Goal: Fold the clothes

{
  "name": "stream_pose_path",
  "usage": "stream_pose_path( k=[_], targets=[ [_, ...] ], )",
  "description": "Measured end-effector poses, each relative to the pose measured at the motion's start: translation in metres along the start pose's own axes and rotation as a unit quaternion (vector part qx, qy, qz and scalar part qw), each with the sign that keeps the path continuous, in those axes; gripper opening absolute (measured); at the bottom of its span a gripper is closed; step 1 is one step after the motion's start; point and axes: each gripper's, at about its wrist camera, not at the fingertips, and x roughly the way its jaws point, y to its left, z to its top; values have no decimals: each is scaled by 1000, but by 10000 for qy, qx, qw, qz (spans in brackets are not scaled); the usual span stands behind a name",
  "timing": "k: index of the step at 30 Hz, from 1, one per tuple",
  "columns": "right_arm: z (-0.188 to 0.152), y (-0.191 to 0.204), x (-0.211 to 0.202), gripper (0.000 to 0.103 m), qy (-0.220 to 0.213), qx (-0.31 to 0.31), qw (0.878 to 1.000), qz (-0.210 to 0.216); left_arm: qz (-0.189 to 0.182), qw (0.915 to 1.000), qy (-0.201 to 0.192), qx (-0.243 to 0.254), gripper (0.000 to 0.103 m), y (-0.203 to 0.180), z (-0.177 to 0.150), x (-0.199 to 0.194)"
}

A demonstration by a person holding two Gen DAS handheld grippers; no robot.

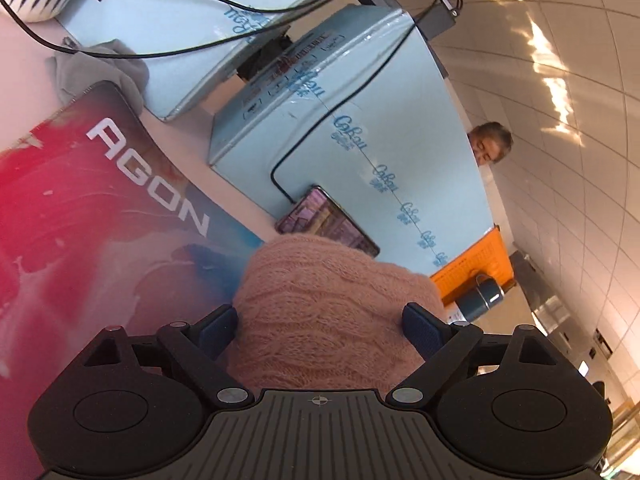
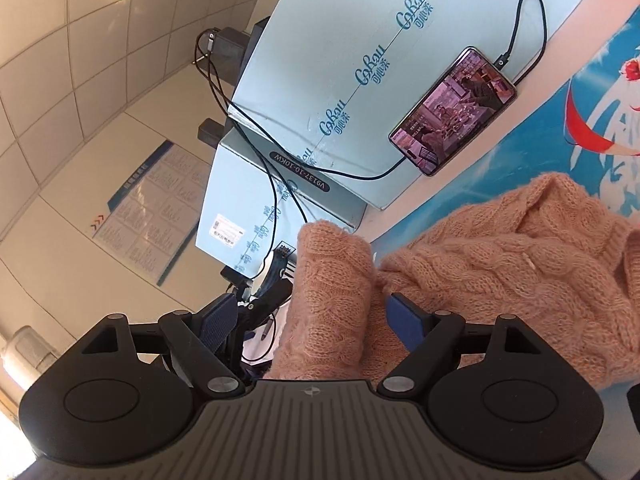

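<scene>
The landmark is the pale blue cartons [image 2: 360, 92] standing on the desk [image 1: 24, 68], printed over and over with a blue script brand that reads roughly "CoRou" beside small Chinese characters too fine to read; a dark oval label on the near carton in the right wrist view reads, upside down, "V9137-10-10KW", and a white barcode sticker [image 2: 224, 230] lower on it is too small to read. Leaning against the cartons is a phone [image 2: 454, 110] with a lit screen and a black cable [image 2: 528, 20] plugged into it. In front of the cartons lies a large red and blue desk mat [image 1: 92, 216] lettered "AGON" in white. Beyond the cartons a blue notice board [image 2: 140, 204] hangs on the tiled wall, its text illegible. The pink cable-knit sweater [image 2: 500, 256] lies heaped on the mat in front of the cartons, just below the phone. The left gripper [image 1: 322, 326] is rolled strongly to one side and points a little downward toward the cartons; its jaws stand wide on either side of a hump of the sweater without squeezing it, so it is released. The right gripper [image 2: 310, 318] is also tilted and aimed slightly down, jaws spread, with a sleeve-like roll of the sweater [image 2: 332, 280] between them; the right pad touches the knit, the left stands clear, so nothing is grasped.
</scene>
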Motion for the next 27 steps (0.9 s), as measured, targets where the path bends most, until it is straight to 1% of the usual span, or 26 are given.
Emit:
stream_pose_path(
  k=[1, 2, 3, 4, 5, 6, 7, 8, 9, 10, 12, 14, 16, 18, 21, 23, 25, 26, 27],
  targets=[
    [0, 4, 8, 81, 78, -62, 9999, -77, -12, 9999, 88, 128, 91, -4, -3, 3],
    [-2, 8, 17, 81, 161, -136, 9996, -174, 11, 9995, 86, 313, 91, -9, -6, 2],
    [-3, 11, 24, 80, 216, -213, 9991, -298, 16, 9993, 69, 369, 91, -11, -8, 2],
    [-6, 14, 31, 78, 229, -296, 9982, -465, 43, 9994, 27, 347, 91, -9, -8, -1],
    [-8, 17, 35, 75, 225, -339, 9978, -526, -50, 9997, 4, 250, 91, -6, -6, -2],
    [-7, 17, 35, 63, 196, -323, 9984, -425, -147, 9998, -17, 152, 91, -3, -5, -4],
    [-6, 19, 34, 38, 162, -340, 9985, -387, -244, 9997, -39, 53, 91, 0, -3, -5],
    [-5, 22, 31, 27, 123, -408, 9981, -445, -324, 9994, -97, 23, 91, 1, -3, -8],
    [-3, 24, 29, 19, 83, -475, 9976, -503, -369, 9992, -157, 36, 91, 1, -2, -9],
    [-1, 27, 25, 17, 16, -524, 9973, -522, -414, 9989, -203, 69, 91, -1, -2, -10],
    [5, 30, 13, 16, -184, -529, 9975, -424, -500, 9983, -266, 129, 92, -3, -3, -11],
    [11, 33, -2, 15, -444, -531, 9968, -399, -492, 9981, -325, 173, 92, -5, -3, -11],
    [17, 33, -20, 15, -678, -513, 9952, -480, -346, 9981, -418, 297, 92, -7, -5, -12],
    [22, 28, -43, 15, -944, -401, 9923, -692, -176, 9973, -458, 539, 92, -13, -7, -10],
    [22, 12, -74, 15, -1271, -214, 9853, -1121, 27, 9941, -373, 1023, 92, -26, -16, 0],
    [19, -2, -85, 15, -1315, -131, 9812, -1406, 128, 9902, -264, 1366, 92, -37, -23, 9],
    [15, -14, -89, 15, -1254, -70, 9786, -1630, 208, 9855, -148, 1675, 92, -48, -32, 19],
    [13, -20, -90, 15, -1200, -54, 9776, -1730, 339, 9822, -119, 1846, 93, -52, -35, 23],
    [11, -25, -88, 15, -1130, -48, 9766, -1830, 601, 9775, -129, 2020, 93, -56, -38, 26]
  ],
)
